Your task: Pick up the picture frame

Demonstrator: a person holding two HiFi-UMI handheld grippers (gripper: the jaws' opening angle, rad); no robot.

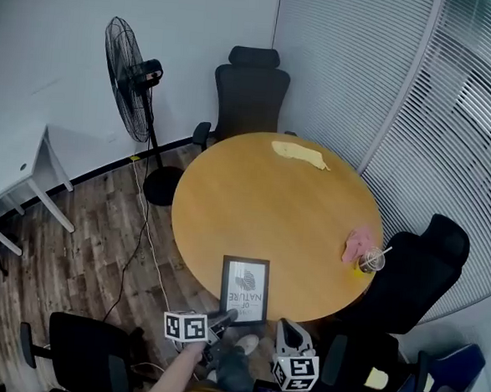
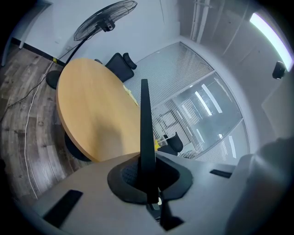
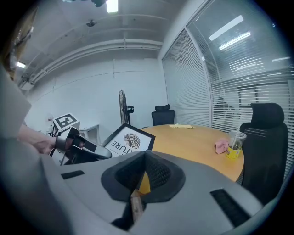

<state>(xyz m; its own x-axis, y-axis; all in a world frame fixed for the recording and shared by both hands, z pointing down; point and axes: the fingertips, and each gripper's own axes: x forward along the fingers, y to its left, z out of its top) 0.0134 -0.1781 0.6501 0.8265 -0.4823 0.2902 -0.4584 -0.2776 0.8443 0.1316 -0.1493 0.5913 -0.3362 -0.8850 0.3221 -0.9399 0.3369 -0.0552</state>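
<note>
The black rectangular picture frame [image 1: 244,290] with a white print of a leaf and some letters is at the near edge of the round, light brown wooden table [image 1: 270,209]. Its lower end reaches out past the table rim, towards the person. The left gripper [image 1: 227,317] is clenched on the lower left corner of this frame. In the left gripper view the frame appears as a thin black edge [image 2: 144,114] standing upright between the two dark pads, which press on it from both sides. In the right gripper view the frame [image 3: 127,142] is tilted, with one corner raised. Whether its far edge rests on the table, I cannot tell. The right gripper [image 1: 287,327] is just beside the lower right corner of the frame, not touching it, and its jaws are closed together with nothing between them. On the right part of the table a pink crumpled cloth [image 1: 359,242] lies just beside a clear plastic cup with a straw and yellow drink [image 1: 370,260]. At the far side lies a flat pale yellow thing [image 1: 299,154], maybe a cloth. Around the table there are a black office chair with headrest [image 1: 251,91] at the far side and another black office chair [image 1: 418,270] at the right. A black standing fan [image 1: 133,79] stands on the wooden plank floor [image 1: 83,247] to the left of the table.
</note>
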